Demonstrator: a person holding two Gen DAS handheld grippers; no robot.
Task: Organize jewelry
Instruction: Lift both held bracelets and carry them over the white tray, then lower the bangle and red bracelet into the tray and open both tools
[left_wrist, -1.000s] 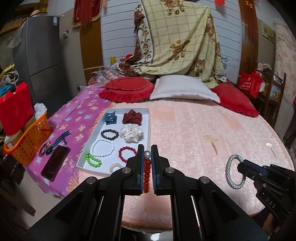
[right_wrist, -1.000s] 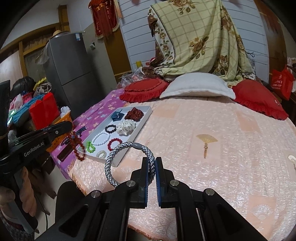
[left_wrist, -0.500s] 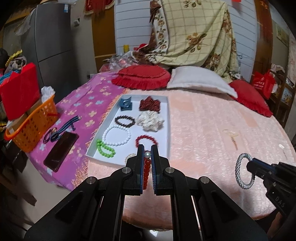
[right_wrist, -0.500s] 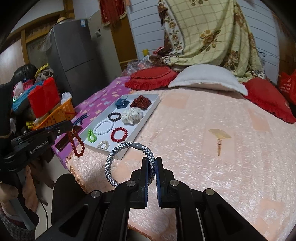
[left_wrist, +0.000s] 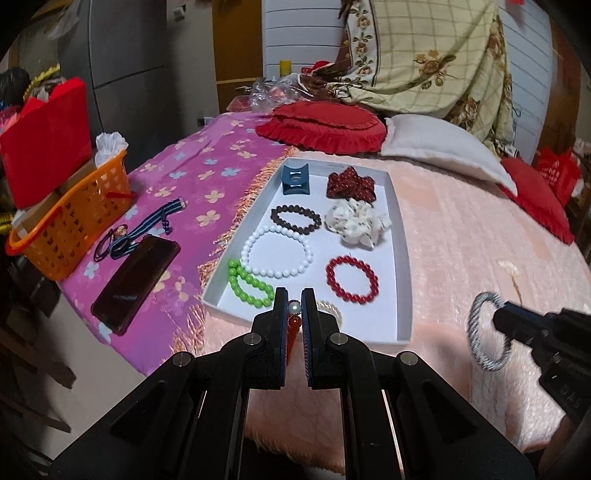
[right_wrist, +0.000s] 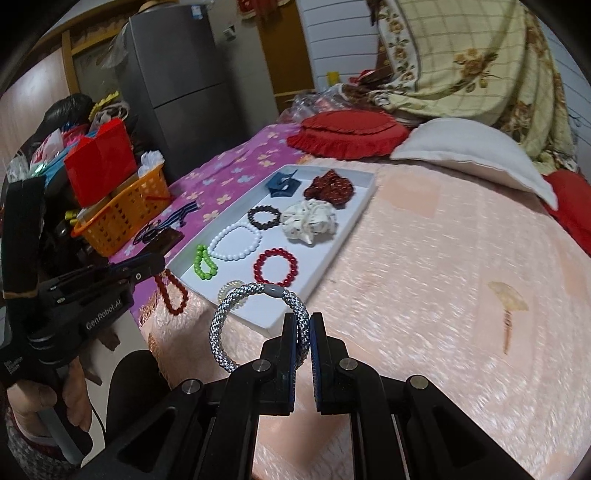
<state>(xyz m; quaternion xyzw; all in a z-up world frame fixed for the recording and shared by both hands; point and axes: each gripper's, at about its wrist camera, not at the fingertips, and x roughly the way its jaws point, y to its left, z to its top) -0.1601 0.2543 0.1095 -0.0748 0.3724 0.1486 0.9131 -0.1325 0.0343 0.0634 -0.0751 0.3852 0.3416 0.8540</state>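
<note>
A white tray (left_wrist: 403, 258) on the pink bedspread holds several bracelets and scrunchies: white beads (left_wrist: 277, 251), green beads (left_wrist: 248, 283), red beads (left_wrist: 352, 274), dark beads (left_wrist: 295, 218). My left gripper (left_wrist: 294, 301) is shut on a dark red bead bracelet (left_wrist: 291, 330) that hangs just before the tray's near edge; it also shows in the right wrist view (right_wrist: 171, 295). My right gripper (right_wrist: 303, 319) is shut on a grey braided bracelet (right_wrist: 255, 325) held above the bed near the tray's near corner (right_wrist: 273, 325); the bracelet also shows in the left wrist view (left_wrist: 484, 332).
An orange basket (left_wrist: 66, 229) with a red box, a dark phone (left_wrist: 136, 280) and a striped strap (left_wrist: 147, 225) lie on the purple cloth to the left. Red cushions (left_wrist: 321, 125) and a white pillow (left_wrist: 443, 147) lie behind the tray. A fridge (right_wrist: 177, 81) stands at the back left.
Both grippers have moved closer to the tray and to the left, each still holding its bracelet. The tray now looks larger in both views.
</note>
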